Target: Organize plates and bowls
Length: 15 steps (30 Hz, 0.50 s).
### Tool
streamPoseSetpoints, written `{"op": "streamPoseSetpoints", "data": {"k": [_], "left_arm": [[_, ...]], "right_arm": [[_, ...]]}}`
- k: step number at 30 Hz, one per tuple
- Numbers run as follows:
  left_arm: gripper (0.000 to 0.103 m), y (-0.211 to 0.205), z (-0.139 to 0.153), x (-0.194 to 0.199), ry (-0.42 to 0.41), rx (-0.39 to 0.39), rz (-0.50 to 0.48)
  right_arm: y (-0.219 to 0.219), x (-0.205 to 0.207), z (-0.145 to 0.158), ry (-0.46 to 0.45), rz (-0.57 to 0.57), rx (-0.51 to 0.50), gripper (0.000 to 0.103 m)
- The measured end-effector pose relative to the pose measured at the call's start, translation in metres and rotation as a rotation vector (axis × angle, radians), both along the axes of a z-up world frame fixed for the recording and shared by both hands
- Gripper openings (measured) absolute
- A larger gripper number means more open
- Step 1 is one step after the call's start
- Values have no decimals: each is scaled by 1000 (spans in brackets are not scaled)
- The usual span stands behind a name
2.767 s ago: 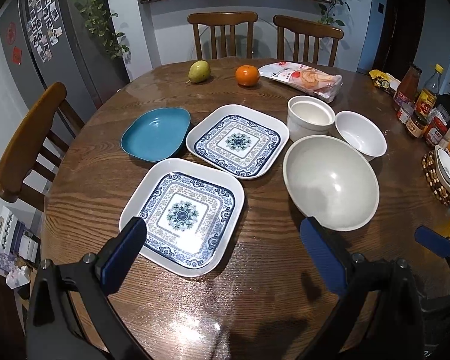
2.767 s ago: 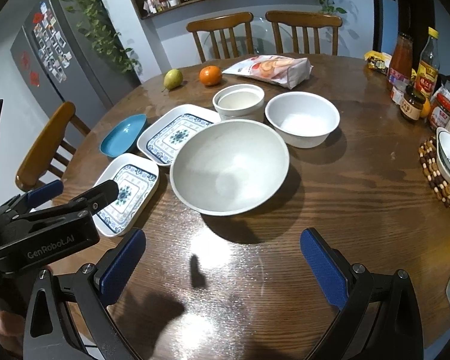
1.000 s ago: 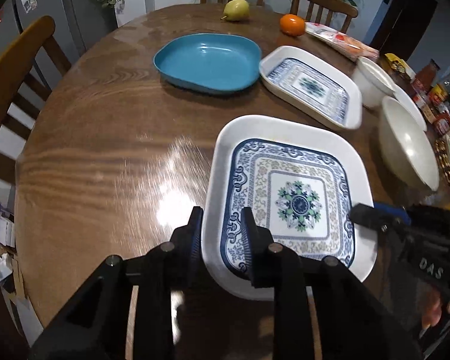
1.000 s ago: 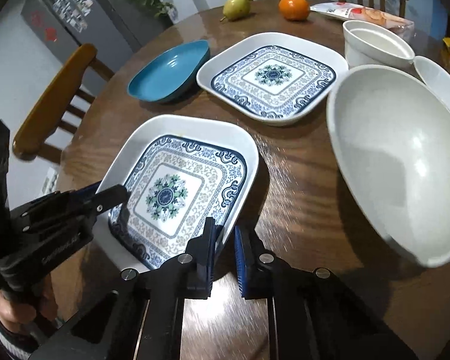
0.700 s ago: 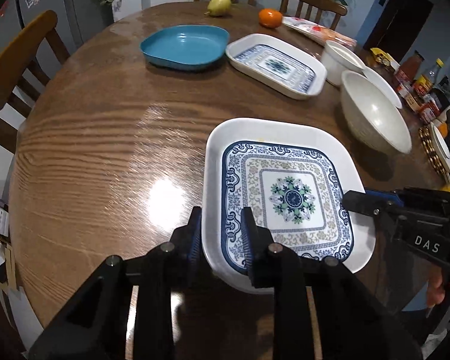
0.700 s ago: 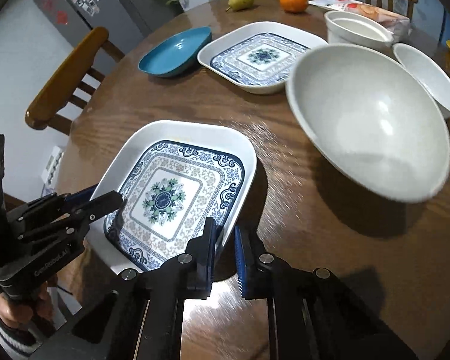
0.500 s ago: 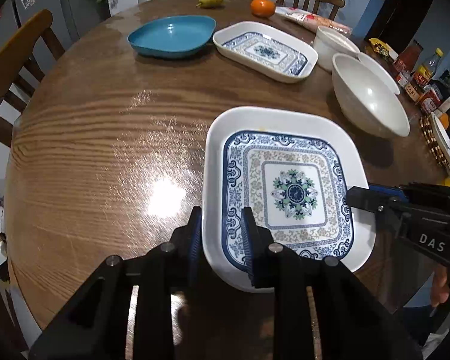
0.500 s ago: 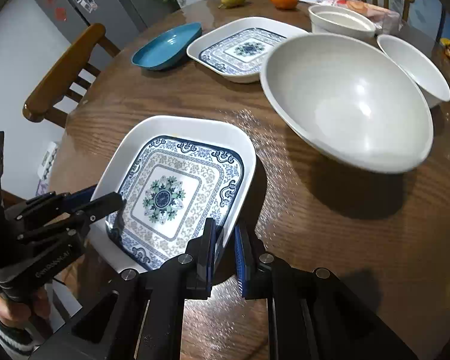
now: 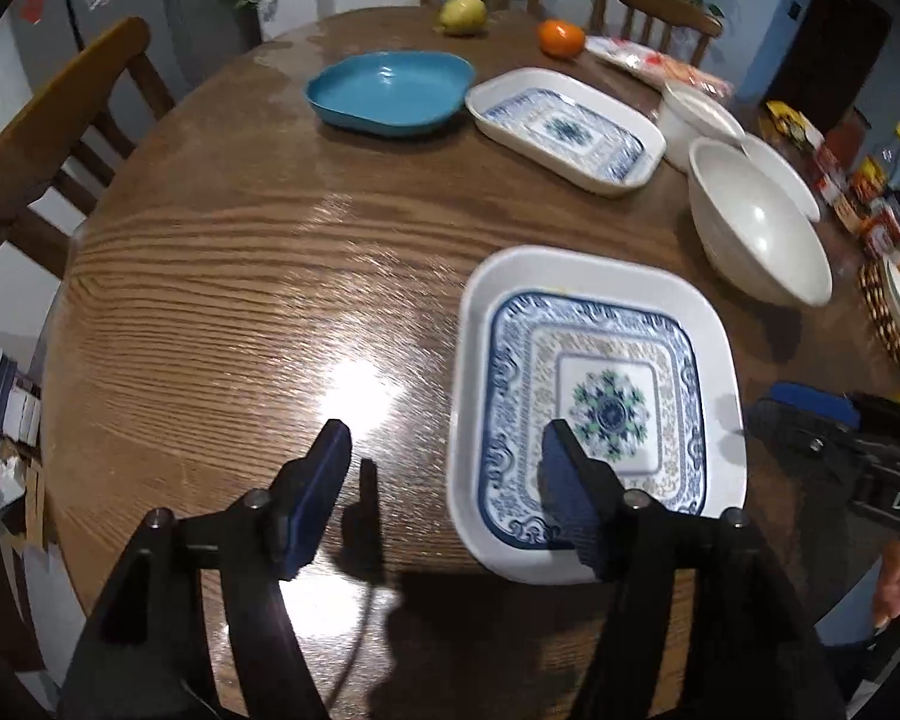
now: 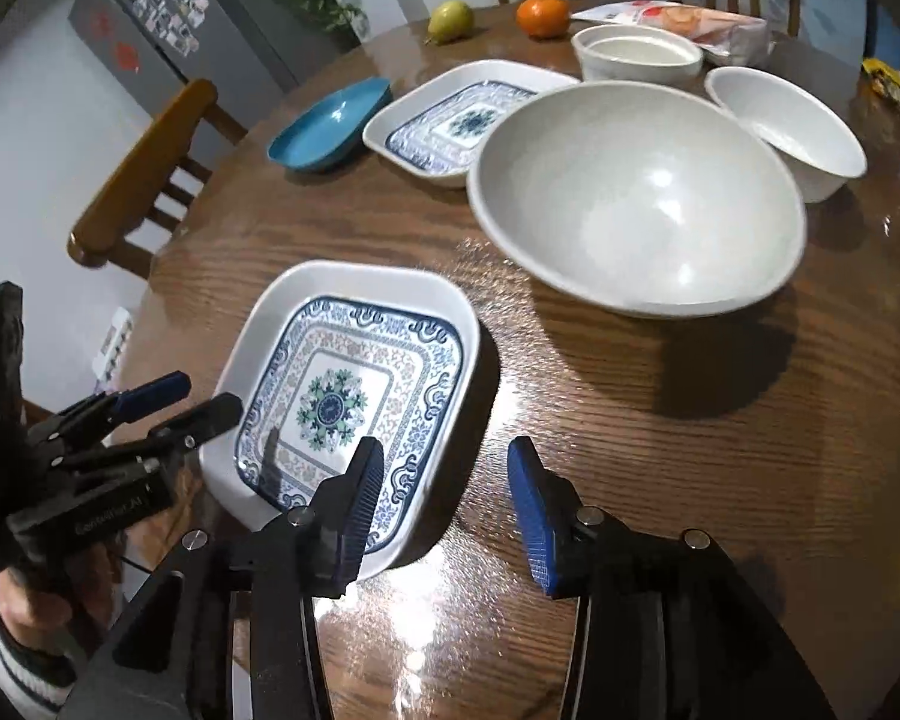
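A square white plate with a blue pattern (image 9: 594,408) (image 10: 342,396) lies flat on the wooden table near its front edge. My left gripper (image 9: 444,426) (image 10: 201,394) straddles the plate's left rim. Its jaws are opening and the pads stand clear of the rim. My right gripper (image 10: 444,444) (image 9: 768,405) straddles the near right rim, its jaws also opening without touching. Farther back lie a matching patterned plate (image 9: 564,132) (image 10: 456,114), a blue dish (image 9: 390,90) (image 10: 330,120), a large white bowl (image 9: 756,228) (image 10: 636,192), a smaller white bowl (image 10: 786,120) and a white round pot (image 10: 636,54).
A pear (image 9: 462,15), an orange (image 9: 561,39) and a snack packet (image 10: 690,18) lie at the far edge. Jars and bottles (image 9: 870,204) crowd the right side. Wooden chairs (image 9: 60,120) ring the table. Bare wood stretches left of the near plate.
Both grippers carried the patterned plate towards the table's near edge, away from the other dishes. Now both have let go of its rim and their jaws stand apart.
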<state>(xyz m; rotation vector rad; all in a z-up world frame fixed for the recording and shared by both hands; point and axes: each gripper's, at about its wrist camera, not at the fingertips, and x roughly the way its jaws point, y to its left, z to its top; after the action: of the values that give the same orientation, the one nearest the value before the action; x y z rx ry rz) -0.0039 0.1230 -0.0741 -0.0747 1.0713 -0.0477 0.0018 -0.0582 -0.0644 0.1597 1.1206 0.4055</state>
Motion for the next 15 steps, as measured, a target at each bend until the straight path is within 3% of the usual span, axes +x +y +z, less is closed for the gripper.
{"op": "streamPoseSetpoints", "data": {"k": [5,15], "left_arm": [[78,9,17,3,-36,-18,35],[77,7,37,33,-34,-118,59]], "right_arm": [[-16,-5,10,-1,-19,55,44],[-38,-6,35,-37,-59,132,50]]}}
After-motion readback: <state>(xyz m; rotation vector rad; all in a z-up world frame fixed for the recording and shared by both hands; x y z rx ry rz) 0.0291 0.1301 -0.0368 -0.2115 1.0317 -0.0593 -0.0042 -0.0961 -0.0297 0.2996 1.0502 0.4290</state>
